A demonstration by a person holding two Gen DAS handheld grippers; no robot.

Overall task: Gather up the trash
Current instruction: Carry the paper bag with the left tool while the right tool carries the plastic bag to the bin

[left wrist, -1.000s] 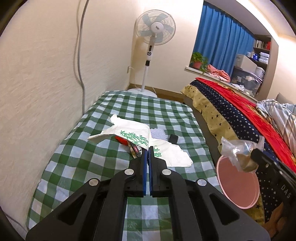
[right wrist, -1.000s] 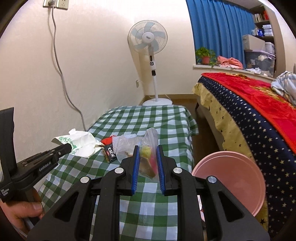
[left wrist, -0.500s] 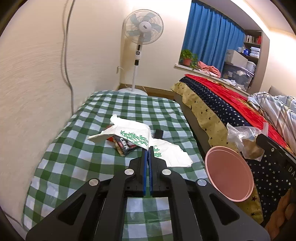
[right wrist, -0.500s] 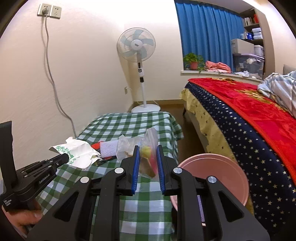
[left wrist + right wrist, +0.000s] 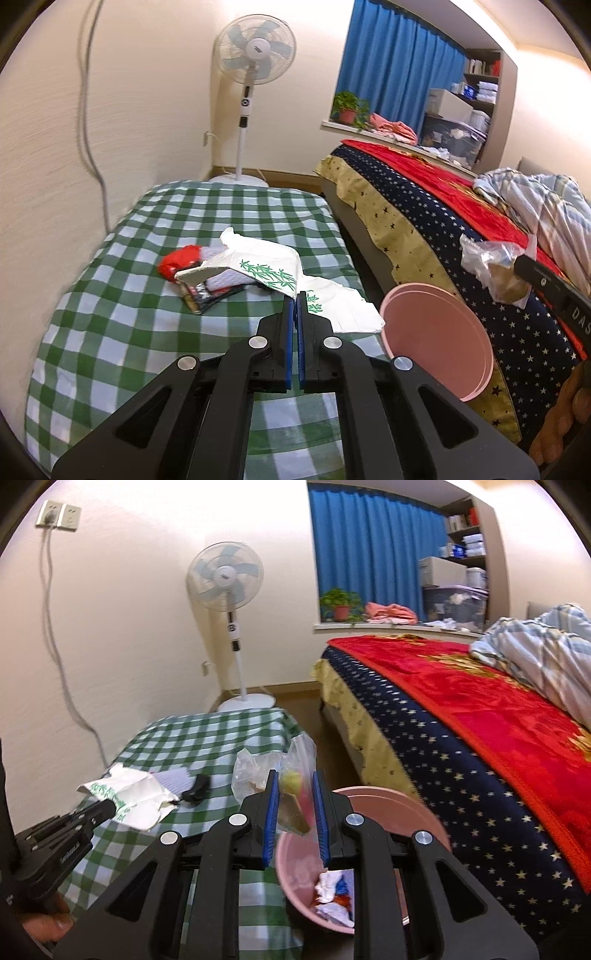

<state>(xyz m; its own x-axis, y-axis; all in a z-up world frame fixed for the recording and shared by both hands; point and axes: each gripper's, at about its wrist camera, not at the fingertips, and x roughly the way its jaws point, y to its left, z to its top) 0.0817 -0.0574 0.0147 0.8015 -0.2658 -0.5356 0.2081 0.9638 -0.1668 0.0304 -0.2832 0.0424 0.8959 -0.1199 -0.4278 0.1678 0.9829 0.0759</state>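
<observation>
Right gripper [image 5: 294, 797] fingers clamped on clear plastic bag [image 5: 291, 771], held just above pink bin [image 5: 428, 823]. Bag light, crinkly, slippery (scraps inside weigh it); pinch gathered film. Left gripper [image 5: 295, 314] fingers pressed together, empty, near white paper wrapper [image 5: 258, 264] on checked surface [image 5: 122, 325]. Bed [image 5: 480, 738] close beside bin; open room above bin.

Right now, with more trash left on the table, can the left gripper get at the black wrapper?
Probably yes: the left gripper is shut and empty, and the black wrapper lies half exposed under the white paper, with nothing between them.
</observation>
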